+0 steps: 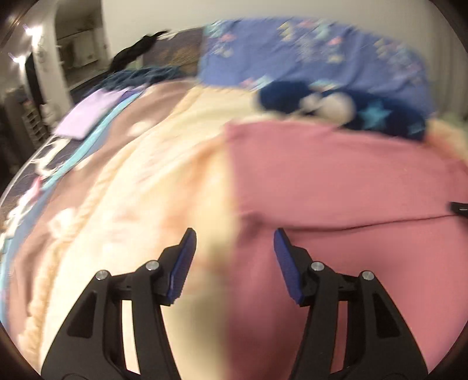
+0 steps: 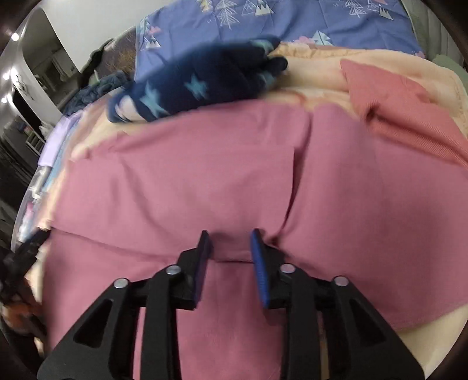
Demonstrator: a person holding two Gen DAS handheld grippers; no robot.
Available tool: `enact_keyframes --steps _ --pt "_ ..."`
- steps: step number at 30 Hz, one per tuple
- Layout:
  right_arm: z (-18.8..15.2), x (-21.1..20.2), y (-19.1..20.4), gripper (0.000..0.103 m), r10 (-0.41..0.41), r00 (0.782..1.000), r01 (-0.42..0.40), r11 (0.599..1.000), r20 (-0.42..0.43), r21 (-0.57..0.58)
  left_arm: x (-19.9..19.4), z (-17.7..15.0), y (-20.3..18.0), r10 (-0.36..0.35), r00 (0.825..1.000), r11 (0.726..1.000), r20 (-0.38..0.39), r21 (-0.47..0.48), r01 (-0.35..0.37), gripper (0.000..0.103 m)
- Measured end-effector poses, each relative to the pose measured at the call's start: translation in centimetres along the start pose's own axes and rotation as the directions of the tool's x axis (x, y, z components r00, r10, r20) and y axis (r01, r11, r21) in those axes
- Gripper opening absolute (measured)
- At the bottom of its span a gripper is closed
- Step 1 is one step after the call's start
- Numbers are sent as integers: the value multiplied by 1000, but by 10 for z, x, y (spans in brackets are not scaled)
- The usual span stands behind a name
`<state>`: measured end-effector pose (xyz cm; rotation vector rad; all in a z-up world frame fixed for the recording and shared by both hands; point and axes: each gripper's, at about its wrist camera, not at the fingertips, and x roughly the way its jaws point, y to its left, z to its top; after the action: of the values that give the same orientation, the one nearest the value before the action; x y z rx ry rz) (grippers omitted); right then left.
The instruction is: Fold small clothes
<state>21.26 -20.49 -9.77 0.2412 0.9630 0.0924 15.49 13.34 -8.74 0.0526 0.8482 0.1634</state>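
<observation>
A pink garment lies spread on a cream blanket on the bed; it also fills the right wrist view. My left gripper is open and empty, just above the garment's left edge. My right gripper is open, its fingers straddling a fold line in the middle of the garment; nothing is pinched between them. A second, salmon ribbed piece lies at the far right.
A navy star-patterned fleece item lies behind the pink garment, also in the left wrist view. A blue tree-print pillow is at the head. A lilac folded cloth sits at the left bed edge.
</observation>
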Motion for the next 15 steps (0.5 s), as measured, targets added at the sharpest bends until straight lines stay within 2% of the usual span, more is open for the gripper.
enact_keyframes --steps 1,2,4,8,10,11,12,13,15 --pt "-5 -2 1 28 -5 999 5 1000 49 5 8 -1 14 -1 999 998 -36 -58 -1 56" --pt "-6 -6 4 31 -11 998 11 1000 60 -2 11 -1 27 -58 997 990 -45 -128 52 56" --pt "-5 -17 12 34 -7 998 9 999 70 -34 8 2 41 -105 994 978 -24 -183 99 55" --pt "1 -38 12 35 95 988 -95 995 124 -5 -1 10 29 -129 991 986 26 -104 131 55" --pt "6 -36 8 40 89 989 -92 995 120 25 1 15 14 -122 992 991 24 -47 123 54" --pt "4 -33 7 40 67 992 -72 997 104 40 4 15 7 -91 996 995 15 -34 92 35" --pt "3 -25 3 40 41 996 -46 997 77 62 6 11 7 -40 999 998 -4 -39 40 26" --pt "-1 -15 -3 39 39 998 -43 995 46 86 11 10 16 -51 998 996 -27 -78 49 26" --pt "-9 -21 -7 39 61 995 -67 995 76 80 15 1 36 -91 995 986 -39 -146 85 27"
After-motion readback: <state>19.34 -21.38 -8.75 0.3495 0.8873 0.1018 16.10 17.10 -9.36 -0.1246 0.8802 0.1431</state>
